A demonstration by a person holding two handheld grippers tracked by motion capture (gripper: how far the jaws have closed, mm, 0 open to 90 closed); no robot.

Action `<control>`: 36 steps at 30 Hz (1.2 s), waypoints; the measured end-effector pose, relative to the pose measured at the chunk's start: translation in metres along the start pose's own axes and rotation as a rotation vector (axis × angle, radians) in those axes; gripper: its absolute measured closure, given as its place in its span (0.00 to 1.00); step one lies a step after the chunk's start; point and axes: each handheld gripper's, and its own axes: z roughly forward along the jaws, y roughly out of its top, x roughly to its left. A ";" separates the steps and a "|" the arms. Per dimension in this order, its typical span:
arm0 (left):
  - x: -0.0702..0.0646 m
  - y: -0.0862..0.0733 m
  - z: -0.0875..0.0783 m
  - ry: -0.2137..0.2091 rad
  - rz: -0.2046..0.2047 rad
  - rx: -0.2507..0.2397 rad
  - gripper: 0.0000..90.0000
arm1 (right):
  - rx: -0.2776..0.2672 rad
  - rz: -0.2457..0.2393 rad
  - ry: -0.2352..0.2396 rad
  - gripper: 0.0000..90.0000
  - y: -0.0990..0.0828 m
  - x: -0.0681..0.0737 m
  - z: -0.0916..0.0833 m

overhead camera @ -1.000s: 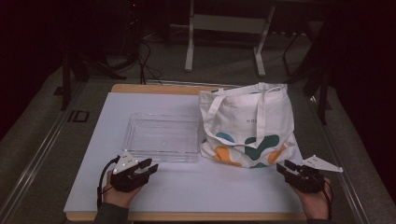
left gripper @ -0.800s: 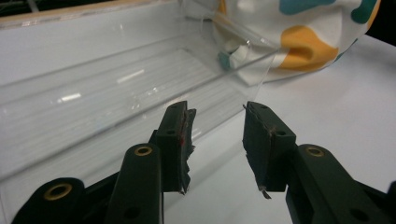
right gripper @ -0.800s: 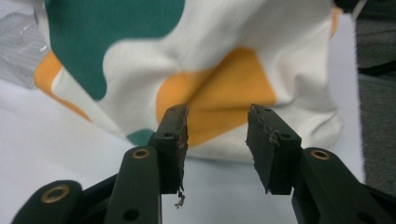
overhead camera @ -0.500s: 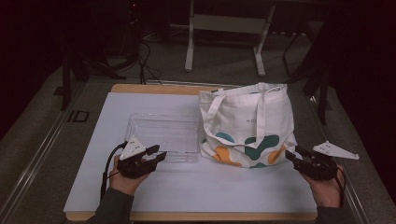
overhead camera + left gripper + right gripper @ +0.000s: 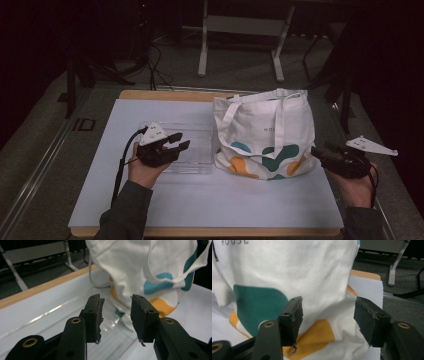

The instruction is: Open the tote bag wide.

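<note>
A white tote bag (image 5: 265, 132) printed with teal and orange shapes stands on the right half of the table. Left of it lies a clear plastic tray (image 5: 200, 131). My left gripper (image 5: 182, 140) hovers over the tray's near edge, pointing at the bag, open and empty. Its view has the bag (image 5: 140, 265) beyond the jaws and the tray rim (image 5: 50, 312) below the left gripper (image 5: 116, 312). My right gripper (image 5: 320, 149) hangs at the bag's lower right side. Its jaws have just been opening; the right gripper (image 5: 328, 315) frames the bag (image 5: 299, 270) with nothing pinched.
A white sheet covers the wooden table (image 5: 225, 200). Behind the table, on the dark floor, stand a metal frame (image 5: 240, 45) and loose cables (image 5: 155, 65). The table's right edge runs close under my right hand.
Both hands have lifted and moved away from the table's front edge. The left gripper has come over the tray. The right gripper's jaws stand wider.
</note>
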 end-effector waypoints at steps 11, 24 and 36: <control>0.007 0.015 0.030 -0.022 0.026 -0.004 0.65 | -0.011 -0.012 0.038 0.36 0.017 -0.003 0.019; 0.012 0.015 0.061 -0.028 0.002 0.022 0.64 | 0.034 0.031 0.140 0.20 0.027 -0.018 0.044; 0.013 0.026 0.076 0.015 0.013 0.058 0.64 | 0.065 0.055 0.179 0.48 0.025 -0.025 0.050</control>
